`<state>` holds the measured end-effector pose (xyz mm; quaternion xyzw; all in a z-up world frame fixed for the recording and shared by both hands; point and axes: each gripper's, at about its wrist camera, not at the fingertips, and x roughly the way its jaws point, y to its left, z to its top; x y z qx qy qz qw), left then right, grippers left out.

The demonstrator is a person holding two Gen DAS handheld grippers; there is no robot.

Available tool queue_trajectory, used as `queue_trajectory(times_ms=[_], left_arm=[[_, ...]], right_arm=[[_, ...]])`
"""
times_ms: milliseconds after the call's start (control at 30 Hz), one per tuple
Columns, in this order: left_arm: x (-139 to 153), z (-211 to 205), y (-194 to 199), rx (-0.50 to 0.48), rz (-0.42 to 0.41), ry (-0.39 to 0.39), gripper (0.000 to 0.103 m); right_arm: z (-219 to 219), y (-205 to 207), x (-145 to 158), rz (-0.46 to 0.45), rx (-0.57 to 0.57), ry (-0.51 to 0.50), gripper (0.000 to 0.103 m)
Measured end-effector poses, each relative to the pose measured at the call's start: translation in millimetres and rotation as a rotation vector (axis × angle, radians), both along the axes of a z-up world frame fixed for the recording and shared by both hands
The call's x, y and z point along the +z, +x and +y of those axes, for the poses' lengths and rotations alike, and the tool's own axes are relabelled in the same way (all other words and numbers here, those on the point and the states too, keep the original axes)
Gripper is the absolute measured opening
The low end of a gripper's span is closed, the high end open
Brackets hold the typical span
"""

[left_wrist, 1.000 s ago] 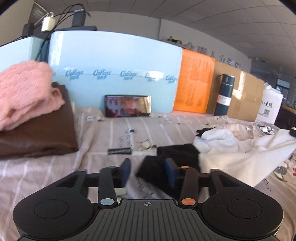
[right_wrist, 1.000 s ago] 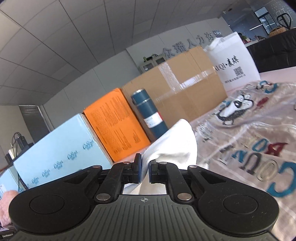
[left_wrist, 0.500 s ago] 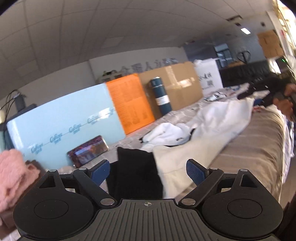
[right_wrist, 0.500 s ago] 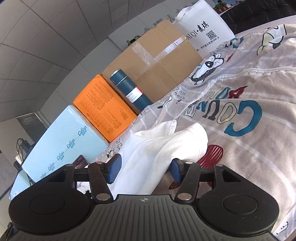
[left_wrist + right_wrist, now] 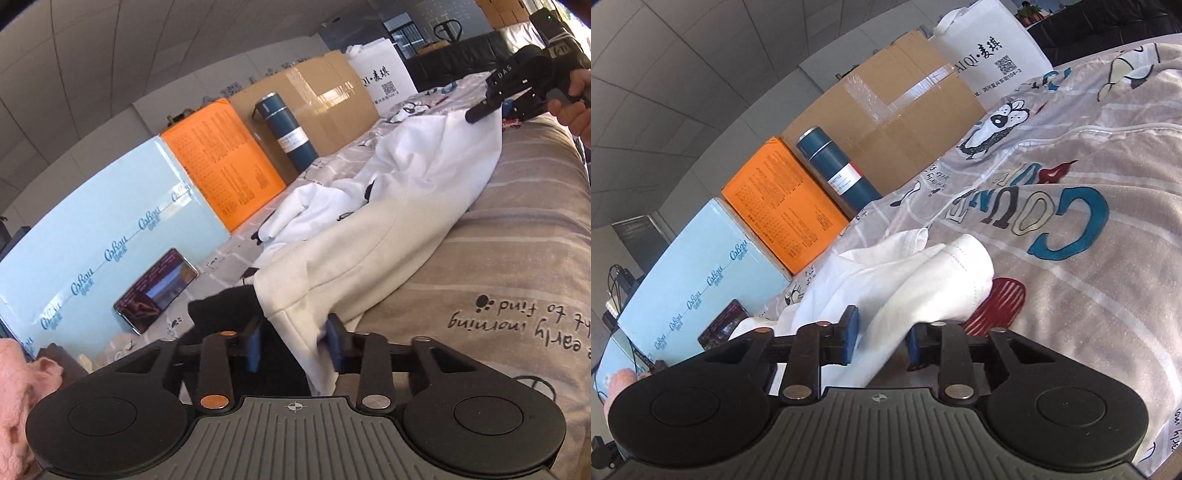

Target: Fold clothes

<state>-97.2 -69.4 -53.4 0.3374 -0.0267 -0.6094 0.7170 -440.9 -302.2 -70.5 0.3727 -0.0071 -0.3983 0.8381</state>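
Note:
A white sweatshirt (image 5: 388, 221) lies stretched across the striped bed cover (image 5: 517, 280), with a black part (image 5: 229, 310) at its near end. My left gripper (image 5: 293, 341) is open, its jaws on either side of the sweatshirt's ribbed hem and the black cloth. My right gripper (image 5: 881, 338) is open around the white fabric (image 5: 923, 280) at the other end. The right gripper also shows in the left wrist view (image 5: 513, 96), at the far end of the garment.
Along the back stand a light blue box (image 5: 110, 236), an orange box (image 5: 225, 162), a blue flask (image 5: 286, 133), a cardboard box (image 5: 325, 96) and a white bag (image 5: 384, 79). A phone (image 5: 157, 290) leans on the blue box. Pink knitwear (image 5: 14, 398) sits at left.
Both grippers opened: the right let go of the white fabric it pinched, the left widened and then narrowed around the hem. The left view swung right and now looks along the garment.

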Motion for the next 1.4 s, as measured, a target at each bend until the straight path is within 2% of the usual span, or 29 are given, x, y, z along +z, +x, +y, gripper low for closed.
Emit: queue_trajectory(times_ms=[67, 133, 233, 300, 467, 600, 667, 700, 733, 767, 800, 833, 867, 900, 933, 967, 1067, 1200, 1267, 1400], left_arm=[[7.3, 6.3, 6.7, 0.01, 0.008, -0.064, 0.015], [19.5, 16.0, 12.3, 0.019, 0.024, -0.142, 0.006], [40.6, 38.2, 14.5, -0.018, 0.076, -0.243, 0.005], [49.8, 54.6, 10.6, -0.071, 0.102, -0.273, 0.005], [42.3, 70.2, 6.2, -0.174, 0.217, -0.155, 0.005], [35.3, 81.8, 2.7, -0.255, 0.31, -0.055, 0.006], [31.9, 87.6, 1.0, -0.295, 0.356, -0.004, 0.011], [30.1, 90.5, 0.2, -0.315, 0.379, 0.022, 0.013], [28.4, 93.4, -0.7, -0.335, 0.402, 0.047, 0.016], [29.2, 87.4, 6.5, -0.313, 0.428, 0.042, 0.018], [30.7, 79.3, 15.6, -0.281, 0.455, 0.029, 0.027], [32.1, 71.2, 24.7, -0.249, 0.482, 0.016, 0.046], [33.5, 63.1, 33.8, -0.217, 0.508, 0.004, 0.059], [35.0, 55.0, 42.9, -0.185, 0.535, -0.009, 0.083], [36.4, 46.9, 52.0, -0.153, 0.561, -0.022, 0.088], [37.8, 38.8, 61.0, -0.121, 0.587, -0.035, 0.088], [42.1, 14.6, 88.3, -0.023, 0.665, -0.073, 0.088], [47.9, -17.8, 124.6, 0.109, 0.766, -0.124, 0.087], [50.7, -34.0, 142.8, 0.175, 0.816, -0.15, 0.087], [24.7, -69.3, 154.8, 0.239, 0.88, -0.04, 0.087]], right_arm=[[2.8, 7.2, 8.1, 0.011, 0.016, -0.039, 0.01], [11.5, 11.7, 21.5, 0.014, 0.025, -0.108, 0.008], [32.5, 9.6, 46.5, 0.006, 0.02, -0.215, 0.006], [47.7, 5.1, 62.2, 0.008, 0.012, -0.276, 0.006], [83.4, -10.7, 86.5, 0.068, -0.019, -0.376, 0.006], [104.7, -24.8, 83.2, 0.189, -0.025, -0.369, 0.006], [110.4, -30.3, 77.3, 0.247, -0.025, -0.347, 0.006], [110.4, -33.3, 74.6, 0.262, -0.036, -0.328, 0.007], [110.3, -36.4, 73.1, 0.273, -0.05, -0.315, 0.012], [109.5, -39.5, 74.8, 0.271, -0.075, -0.317, 0.021], [108.8, -42.6, 76.5, 0.27, -0.1, -0.319, 0.026], [107.5, -45.3, 79.2, 0.265, -0.124, -0.327, 0.036], [104.6, -47.1, 85.0, 0.253, -0.148, -0.349, 0.044], [101.3, -48.6, 90.7, 0.242, -0.168, -0.37, 0.046], [96.1, -48.9, 96.1, 0.232, -0.18, -0.39, 0.052], [88.8, -47.5, 102.4, 0.224, -0.198, -0.408, 0.058], [61.1, -41.2, 118.0, 0.193, -0.218, -0.451, 0.066], [2.2, -24.4, 124.8, 0.205, -0.16, -0.382, 0.071], [-33.6, -11.9, 117.6, 0.236, -0.118, -0.284, 0.073], [-99.8, 9.1, 80.7, 0.306, -0.061, -0.034, 0.073]])
